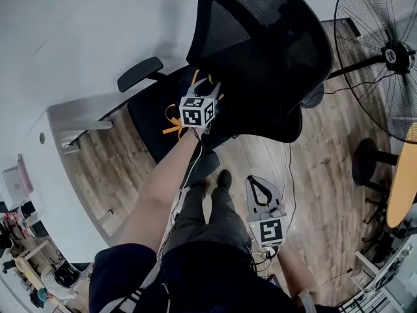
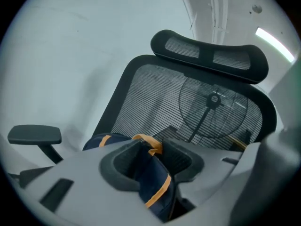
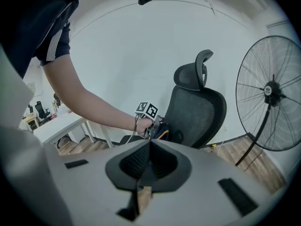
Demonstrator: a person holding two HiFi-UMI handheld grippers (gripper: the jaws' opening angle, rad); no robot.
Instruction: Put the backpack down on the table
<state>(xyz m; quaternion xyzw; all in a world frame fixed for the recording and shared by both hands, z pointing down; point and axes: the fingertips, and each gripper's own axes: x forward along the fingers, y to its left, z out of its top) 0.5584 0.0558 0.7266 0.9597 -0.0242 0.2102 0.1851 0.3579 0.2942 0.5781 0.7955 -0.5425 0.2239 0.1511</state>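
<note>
The backpack (image 2: pixel 156 172), navy with orange trim, sits on the seat of a black mesh office chair (image 1: pixel 267 51), not on a table. The left gripper (image 1: pixel 203 87) reaches out at the end of a bare, outstretched arm and is clamped on the backpack: in the left gripper view a fold of navy cloth with an orange band is pinched between the dark pads (image 2: pixel 120 161), and an orange loop (image 2: pixel 149 142) sticks up just past the jaw tips. From that pinch the cloth runs down and towards the camera, while the rest of the bag bulges out to the left of the jaws, low against the chair's mesh back. So little of the bag shows that its long axis, and which end is its top, cannot be told. In the head view only orange straps (image 1: pixel 172 128) peek out beside the gripper's marker cube, over the seat. The right gripper (image 1: pixel 258 182) hangs low by the person's right leg, well apart from the chair, pointing at it; its jaws are together with nothing between them. A large pedestal fan (image 1: pixel 388 54) stands on the wooden floor (image 1: pixel 326 175) to the right of the chair, and a white table (image 3: pixel 59 125) stands to the chair's left.
</note>
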